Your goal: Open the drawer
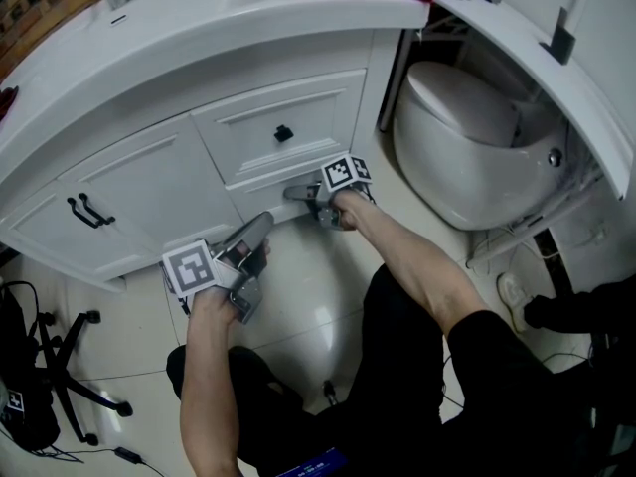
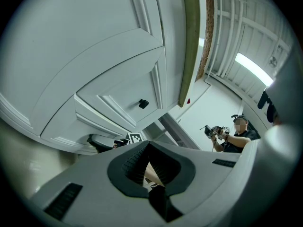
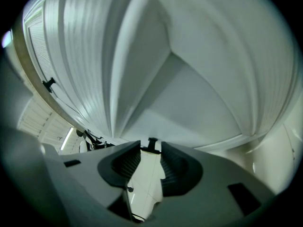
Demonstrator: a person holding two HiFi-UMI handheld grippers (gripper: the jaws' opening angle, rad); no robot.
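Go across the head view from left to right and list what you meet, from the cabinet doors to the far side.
black door handles → left gripper → right gripper → toilet

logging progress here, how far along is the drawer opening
Done: the right gripper is lined up on the drawer's small black knob, which sits between its jaw tips. In hand: the grasp, with gaps visible beside the knob. Remaining: clamp and pull, since the drawer front looks closed. The left gripper is shut and empty.
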